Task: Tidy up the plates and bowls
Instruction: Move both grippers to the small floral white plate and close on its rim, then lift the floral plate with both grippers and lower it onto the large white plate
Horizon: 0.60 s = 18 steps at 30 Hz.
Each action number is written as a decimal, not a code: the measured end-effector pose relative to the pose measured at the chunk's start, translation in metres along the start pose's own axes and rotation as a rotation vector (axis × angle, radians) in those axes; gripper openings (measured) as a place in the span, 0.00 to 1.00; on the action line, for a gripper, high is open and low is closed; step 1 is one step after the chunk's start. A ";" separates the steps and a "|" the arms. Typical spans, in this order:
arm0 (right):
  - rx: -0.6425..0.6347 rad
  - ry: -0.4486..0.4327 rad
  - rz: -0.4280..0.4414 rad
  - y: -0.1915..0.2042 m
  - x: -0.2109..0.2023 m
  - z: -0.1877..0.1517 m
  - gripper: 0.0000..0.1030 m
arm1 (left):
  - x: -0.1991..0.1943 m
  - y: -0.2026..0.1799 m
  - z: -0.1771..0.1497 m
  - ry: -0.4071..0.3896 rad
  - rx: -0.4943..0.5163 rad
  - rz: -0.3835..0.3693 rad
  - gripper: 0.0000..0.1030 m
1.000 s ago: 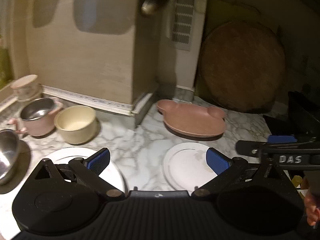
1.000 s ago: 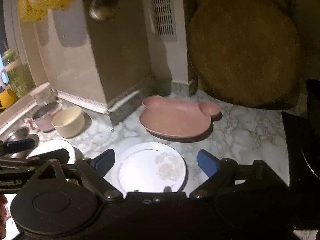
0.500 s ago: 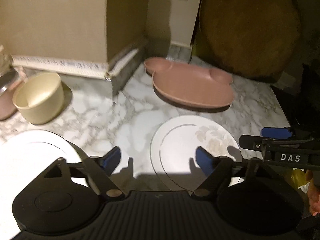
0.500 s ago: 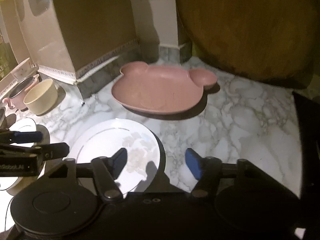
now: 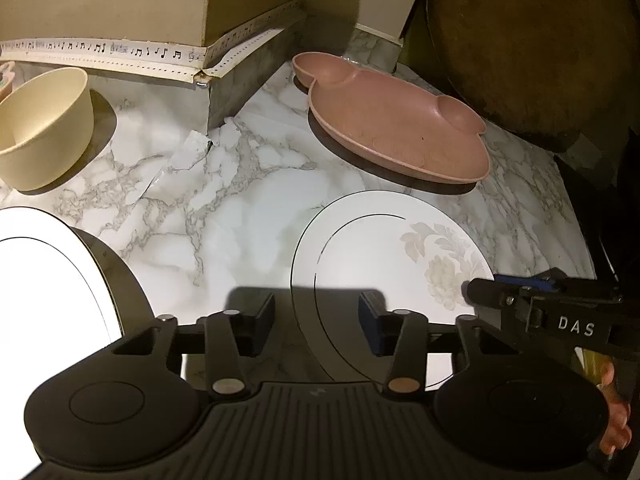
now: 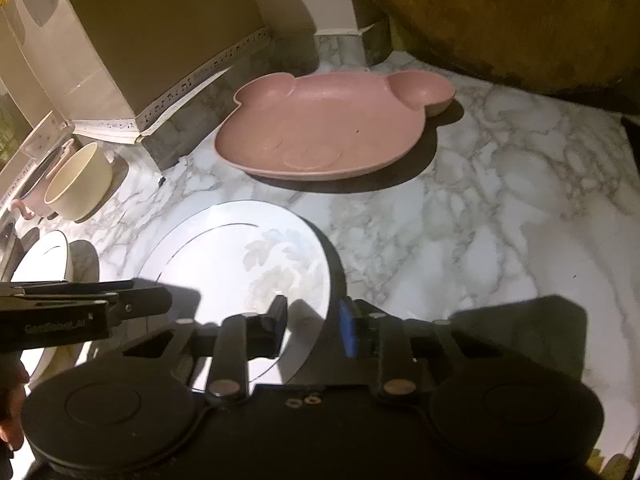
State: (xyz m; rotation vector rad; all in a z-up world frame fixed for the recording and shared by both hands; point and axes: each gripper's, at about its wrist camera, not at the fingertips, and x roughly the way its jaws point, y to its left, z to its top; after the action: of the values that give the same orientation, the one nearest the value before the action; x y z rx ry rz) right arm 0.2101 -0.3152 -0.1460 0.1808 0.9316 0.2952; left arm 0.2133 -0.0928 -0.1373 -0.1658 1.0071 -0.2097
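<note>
A white plate with a faint flower print (image 5: pixel 384 264) lies flat on the marble counter (image 5: pixel 224 216). My left gripper (image 5: pixel 318 318) is low over the plate's left rim, which lies between its closing jaws; the pads stand clear of it. My right gripper (image 6: pixel 312 322) straddles the same plate (image 6: pixel 240 264) at its right rim, jaws closing, with a gap still showing at the pads. Each gripper shows side-on in the other's view: the right gripper (image 5: pixel 480 290) and the left gripper (image 6: pixel 160 300). Behind the plate sits a pink bear-shaped plate (image 5: pixel 400 132).
A second white plate (image 5: pixel 44 304) lies at the left, with a cream bowl (image 5: pixel 40 128) behind it. A large round wooden board (image 5: pixel 532 40) leans on the back wall. A boxed-in wall corner (image 5: pixel 216 92) juts onto the counter. A dark stove edge (image 5: pixel 600 208) borders the right.
Both grippers have come down and forward to the flowered plate, tilting more steeply at the counter. Their jaws have narrowed from wide open to a small gap around the plate's opposite rims.
</note>
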 end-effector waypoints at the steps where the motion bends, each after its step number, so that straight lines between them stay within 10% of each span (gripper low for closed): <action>1: 0.007 0.004 0.007 0.000 0.001 0.000 0.22 | 0.000 0.001 0.001 0.002 -0.003 -0.005 0.40; 18: 0.044 -0.013 -0.005 -0.002 -0.002 -0.001 0.14 | -0.007 0.002 -0.002 -0.035 0.006 0.014 0.16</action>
State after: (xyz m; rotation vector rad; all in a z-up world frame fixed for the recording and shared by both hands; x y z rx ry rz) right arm 0.2089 -0.3177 -0.1455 0.2210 0.9263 0.2689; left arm 0.2082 -0.0889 -0.1333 -0.1564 0.9726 -0.1966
